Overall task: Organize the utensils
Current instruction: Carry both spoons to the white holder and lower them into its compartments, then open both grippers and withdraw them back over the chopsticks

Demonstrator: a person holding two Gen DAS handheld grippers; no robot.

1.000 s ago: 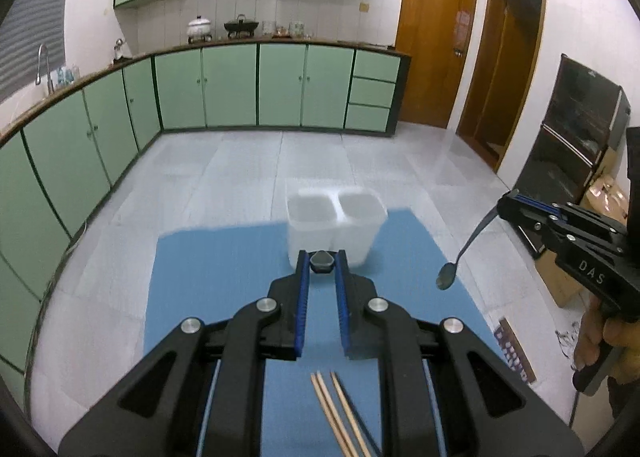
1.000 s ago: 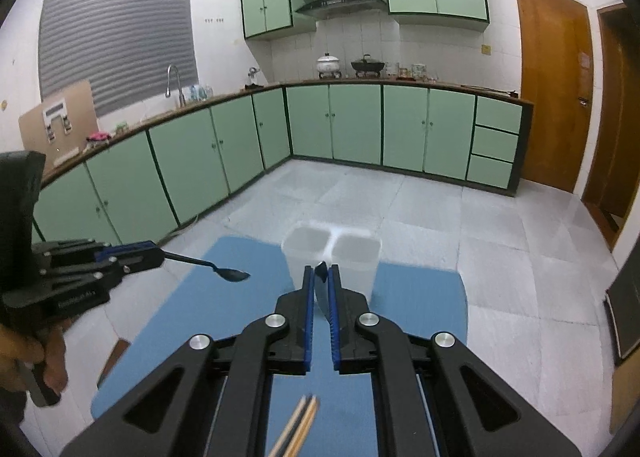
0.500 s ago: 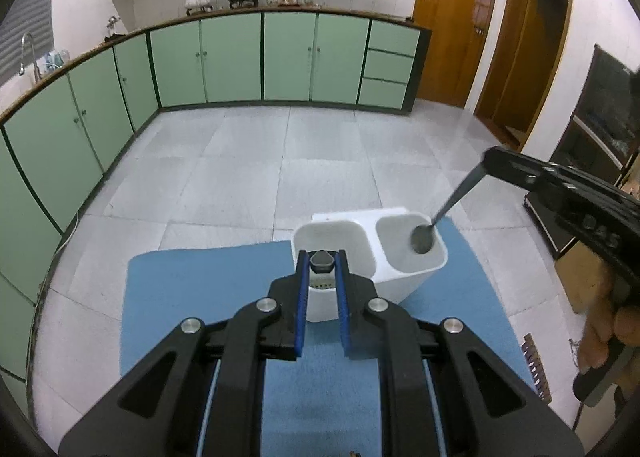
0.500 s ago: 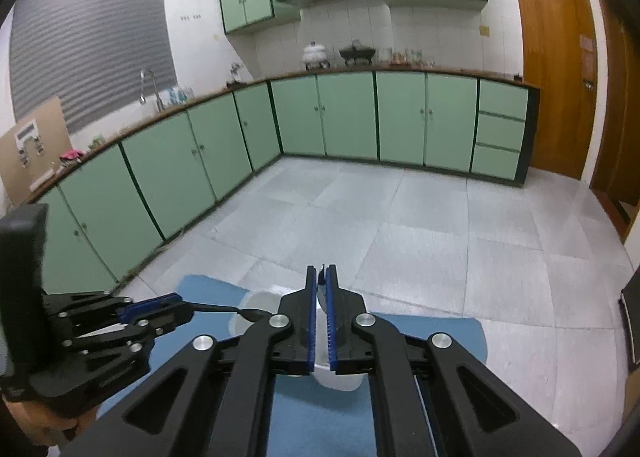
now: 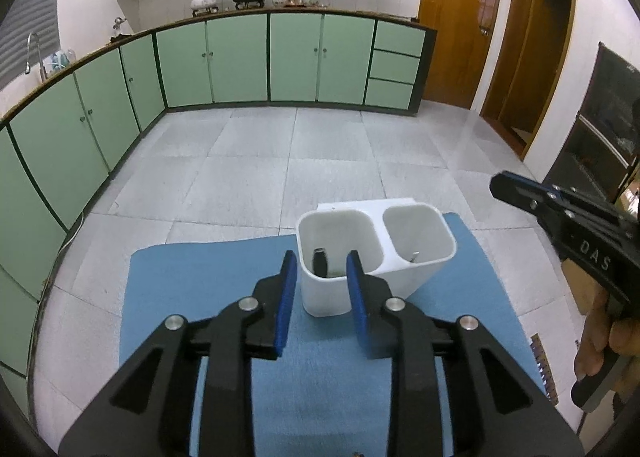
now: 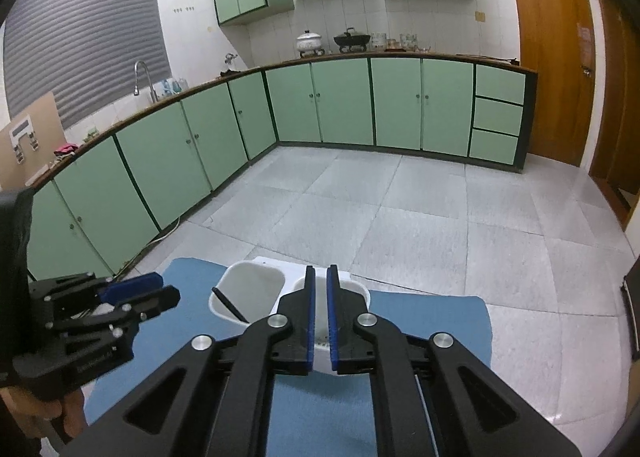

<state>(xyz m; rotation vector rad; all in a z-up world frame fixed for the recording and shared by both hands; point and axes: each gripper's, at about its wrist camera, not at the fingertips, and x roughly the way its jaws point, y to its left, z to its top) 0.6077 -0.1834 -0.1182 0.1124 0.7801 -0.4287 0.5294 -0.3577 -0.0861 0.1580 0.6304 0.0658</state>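
Observation:
A white two-compartment utensil holder (image 5: 404, 269) stands at the far end of a blue mat (image 5: 200, 281). A dark utensil (image 5: 320, 261) leans in its left compartment, also seen in the right wrist view (image 6: 228, 303). A spoon handle tip (image 5: 414, 256) shows in the right compartment. My left gripper (image 5: 320, 269) is open and empty, just in front of the left compartment. My right gripper (image 6: 320, 289) hovers above the right compartment (image 6: 356, 293), its jaws slightly apart with nothing between them; it also shows at the right of the left wrist view (image 5: 500, 185).
The mat (image 6: 420, 309) lies on a pale table surface (image 5: 92, 257). Green kitchen cabinets (image 5: 240, 57) run along the back and left, and wooden doors (image 5: 460, 17) stand at the right. A dark cabinet (image 5: 608, 129) is at the far right.
My left gripper opened and its dark utensil now stands in the left compartment. My right gripper let go of the spoon, which now sits in the right compartment, and its jaws parted slightly.

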